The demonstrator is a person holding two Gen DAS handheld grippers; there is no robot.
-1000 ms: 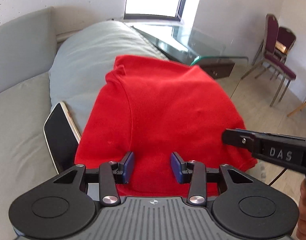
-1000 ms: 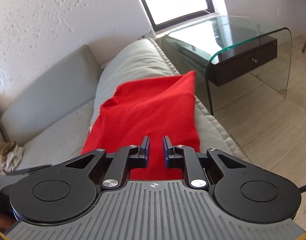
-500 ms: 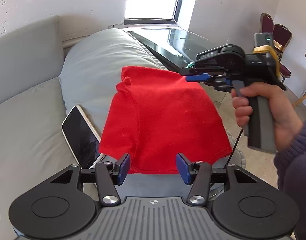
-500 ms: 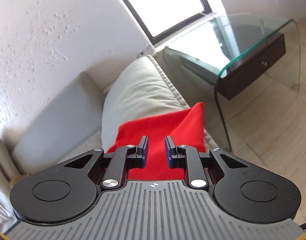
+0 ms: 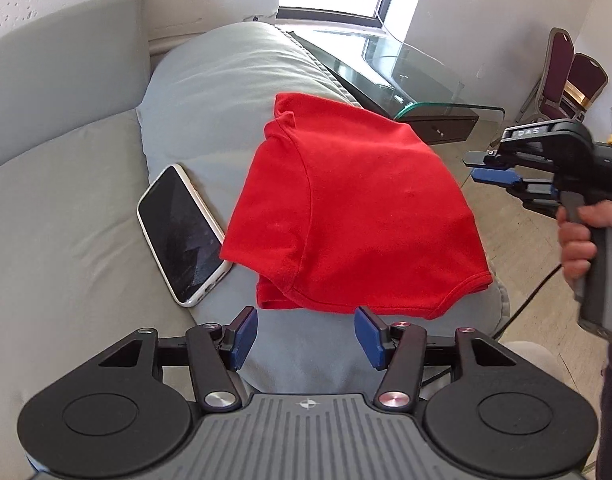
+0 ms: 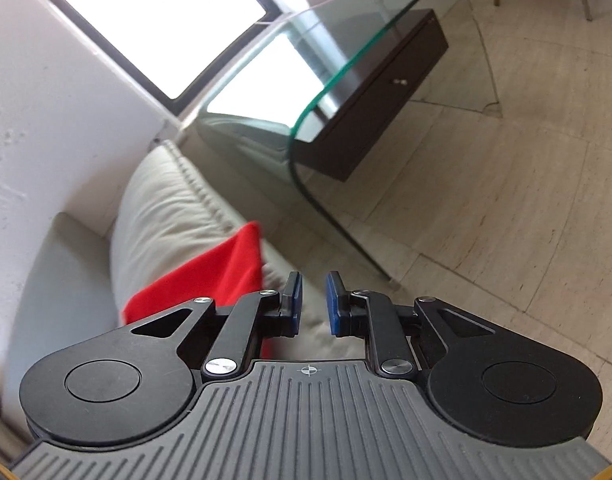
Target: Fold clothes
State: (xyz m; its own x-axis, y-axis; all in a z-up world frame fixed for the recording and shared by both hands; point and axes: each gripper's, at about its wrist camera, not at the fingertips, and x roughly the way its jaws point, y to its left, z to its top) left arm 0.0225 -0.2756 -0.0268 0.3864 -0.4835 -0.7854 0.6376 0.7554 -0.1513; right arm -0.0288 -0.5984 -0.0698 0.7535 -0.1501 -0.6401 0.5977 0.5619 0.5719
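The red shirt [image 5: 353,208] lies folded into a compact bundle on the sofa's grey cushion [image 5: 226,80], so the fold looks essentially done; at most a tidying or moving step remains. It sits just beyond the left gripper [image 5: 304,336], whose fingers have just been opening and stand wide with nothing between them. The right gripper [image 6: 313,304] has its fingers narrow and empty, the shirt off to their left. Only the left view shows the whole bundle, the phone [image 5: 182,236] touching its edge, and the person's hand [image 5: 585,236]; the right view shows mostly the glass table [image 6: 345,80] and floor.
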